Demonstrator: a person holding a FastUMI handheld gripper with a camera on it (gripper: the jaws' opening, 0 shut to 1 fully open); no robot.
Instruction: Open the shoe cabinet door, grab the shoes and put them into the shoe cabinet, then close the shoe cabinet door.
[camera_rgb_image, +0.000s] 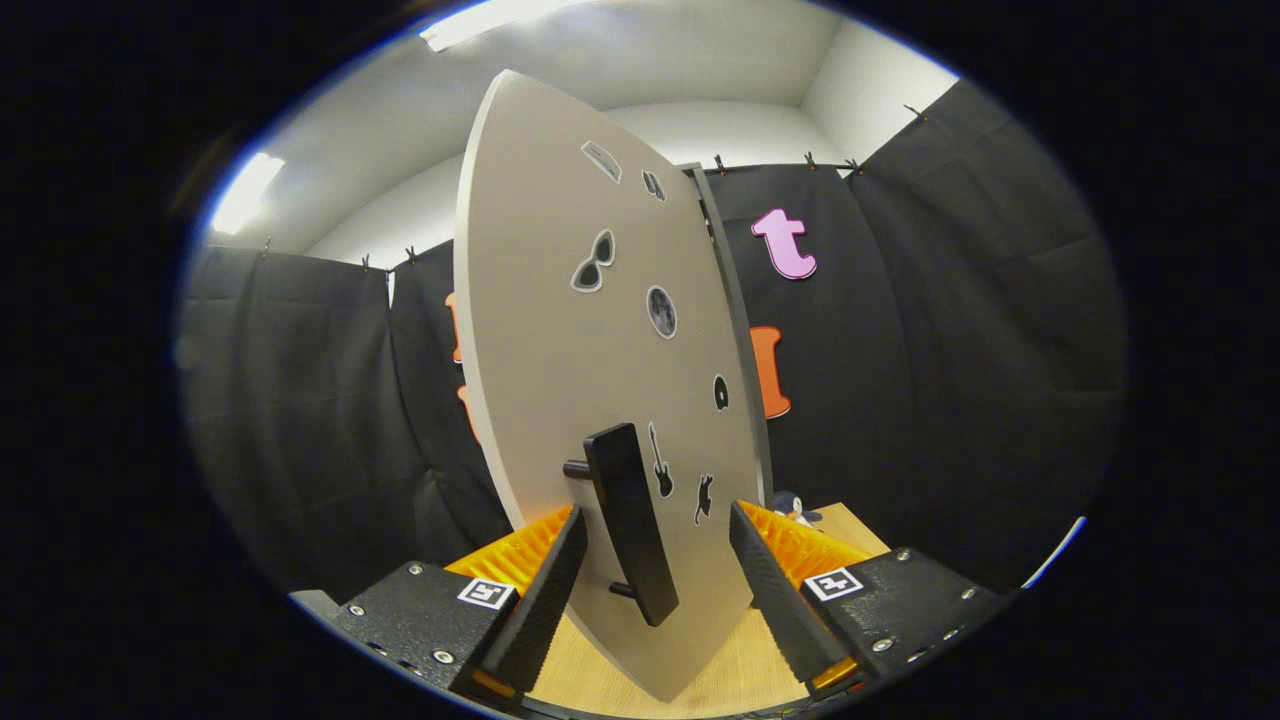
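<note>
The shoe cabinet door (560, 330) stands swung out toward the camera, seen at a slant, its pale face rising tall just ahead of the claw (655, 580) and reaching down between the two fingers. A dark bar handle (630, 520) is mounted low on that face, held off the panel by two short posts, and it sits right in the gap between the fingers. The claw is released: its fingers (545, 590) are spread wide, one on each side of the handle, and neither presses on it (a clear gap shows on both sides). Small stickers (660, 311) are scattered over the door's face, among them a pair of sunglasses, a round moon-like disc, a guitar and a little cat shape. Behind the door's far edge, a thin dark strip of the cabinet frame (730, 290) runs upward. Beneath the door and the fingers lies the light wooden table (740, 670). Beyond the right-hand finger, near the foot of the frame, a small dark and white object (795, 508) rests on the wood, too small to tell what it is. Black cloth (960, 350) hangs all round as the booth's wall, and ceiling lights (470, 22) glow above it.
</note>
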